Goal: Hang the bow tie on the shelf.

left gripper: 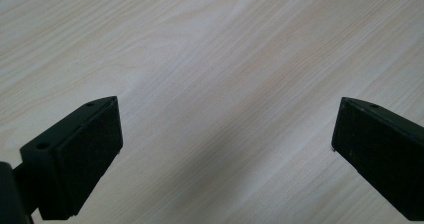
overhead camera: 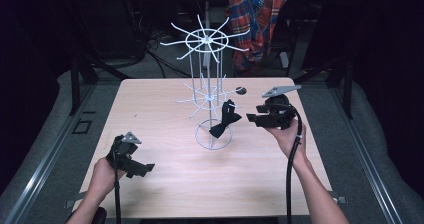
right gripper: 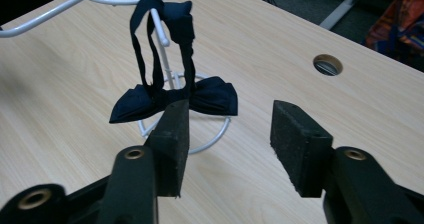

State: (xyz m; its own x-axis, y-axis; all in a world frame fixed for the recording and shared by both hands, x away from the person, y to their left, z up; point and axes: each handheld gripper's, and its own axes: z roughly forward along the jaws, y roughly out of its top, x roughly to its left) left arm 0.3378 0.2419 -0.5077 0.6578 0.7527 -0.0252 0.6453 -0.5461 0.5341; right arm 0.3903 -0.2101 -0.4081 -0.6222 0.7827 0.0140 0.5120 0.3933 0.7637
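Left tool (overhead camera: 146, 168) is held low over the near-left bench (overhead camera: 150, 109), jaws wide apart and empty, its hand (overhead camera: 102, 176) resting level. To the right, a dark bow tie (overhead camera: 225, 119) is seen hung by its strap on a lower arm of the white wire rack (overhead camera: 206, 91) at mid-bench. Farther right, the right tool (overhead camera: 250, 118) is held level beside it, jaws half open and empty; the hanging step is judged done, and a clear withdrawal is called for next.

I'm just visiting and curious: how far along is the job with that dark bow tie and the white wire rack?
Done, it seems: the dark navy bow tie hangs by its strap from a hook of the white wire rack. In hand: nothing; the right gripper is open beside it, the left gripper open over the light wooden table. Left: probably only drawing back.
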